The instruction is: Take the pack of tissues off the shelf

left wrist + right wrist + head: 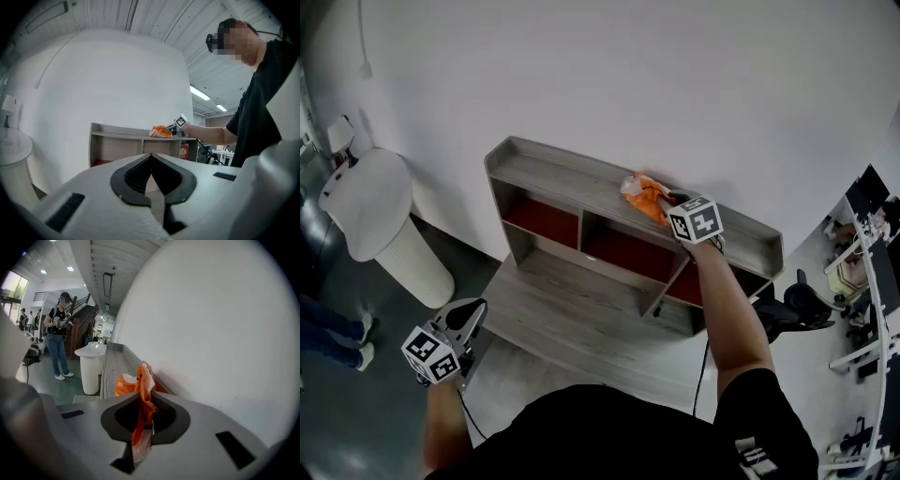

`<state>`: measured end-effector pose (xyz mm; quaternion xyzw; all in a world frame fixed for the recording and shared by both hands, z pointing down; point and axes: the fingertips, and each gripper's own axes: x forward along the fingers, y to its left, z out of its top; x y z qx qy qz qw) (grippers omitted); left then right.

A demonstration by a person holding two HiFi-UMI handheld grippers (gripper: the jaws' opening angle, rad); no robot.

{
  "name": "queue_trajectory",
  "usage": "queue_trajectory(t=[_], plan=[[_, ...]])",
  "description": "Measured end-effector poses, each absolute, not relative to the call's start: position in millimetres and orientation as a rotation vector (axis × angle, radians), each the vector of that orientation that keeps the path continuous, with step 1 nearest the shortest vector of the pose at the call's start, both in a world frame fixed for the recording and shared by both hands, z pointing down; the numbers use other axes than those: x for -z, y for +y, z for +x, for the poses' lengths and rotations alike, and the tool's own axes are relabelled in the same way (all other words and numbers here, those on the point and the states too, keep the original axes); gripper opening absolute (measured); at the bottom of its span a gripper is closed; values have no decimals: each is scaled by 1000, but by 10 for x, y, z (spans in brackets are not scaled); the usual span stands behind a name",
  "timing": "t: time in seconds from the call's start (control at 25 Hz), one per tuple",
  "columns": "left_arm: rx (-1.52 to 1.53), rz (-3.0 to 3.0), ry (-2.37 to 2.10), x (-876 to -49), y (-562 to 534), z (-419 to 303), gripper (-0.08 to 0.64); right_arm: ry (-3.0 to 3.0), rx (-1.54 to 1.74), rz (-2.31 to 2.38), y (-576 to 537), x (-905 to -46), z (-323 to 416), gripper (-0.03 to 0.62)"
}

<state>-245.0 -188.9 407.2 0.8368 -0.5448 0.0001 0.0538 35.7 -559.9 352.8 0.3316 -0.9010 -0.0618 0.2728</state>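
Observation:
An orange-and-white pack of tissues [643, 193] lies on the top board of a grey shelf [546, 171] with red-backed compartments, close to the wall. My right gripper [671, 201] reaches it from the right. In the right gripper view that gripper [142, 402] is shut on the pack [139, 386], with crumpled orange wrapper pinched between its jaws. The left gripper view shows the pack [160, 131] far off on the shelf [117, 133]. My left gripper [470, 318] hangs low at the front left, away from the shelf; its jaws [151, 155] meet with nothing between them.
The shelf stands on a grey wooden desk [567, 314]. A white round pedestal [382, 217] stands at the left, with a person's legs [336, 334] beyond it. A black office chair [806, 302] and desks are at the right. The white wall runs right behind the shelf.

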Motion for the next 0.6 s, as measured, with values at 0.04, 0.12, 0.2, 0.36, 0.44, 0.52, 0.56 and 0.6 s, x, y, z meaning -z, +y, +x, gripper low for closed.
queue_trajectory(t=[0.04,0.12,0.2,0.36,0.44,0.52,0.56,0.6], plan=[[5,2542,-1656,-4058,-1891,-2456,17,-2427,163,891,-5594,-3516,356,28],[4,2540,-1653,-4048,-1896,-2452,17,-2432,154,891,-5575,-3508,366,28],[0,2547,-1643,-4044,-1899,-2437,17,-2428,146,896,-5554,-3518,396,28],[-5,2570,-1617,-4029,-1897,-2399,17,-2430,138,921,-5493,-3481,464,28],[-5,2577,-1602,-4032,-1888,-2376,17,-2440,138,933,-5430,-3456,490,28],[-9,2601,-1586,-4029,-1888,-2363,17,-2469,113,937,-5342,-3432,522,28],[-5,2608,-1585,-4014,-1892,-2362,17,-2489,95,935,-5290,-3414,539,28],[4,2607,-1586,-3992,-1897,-2362,17,-2507,81,932,-5229,-3394,555,28]])
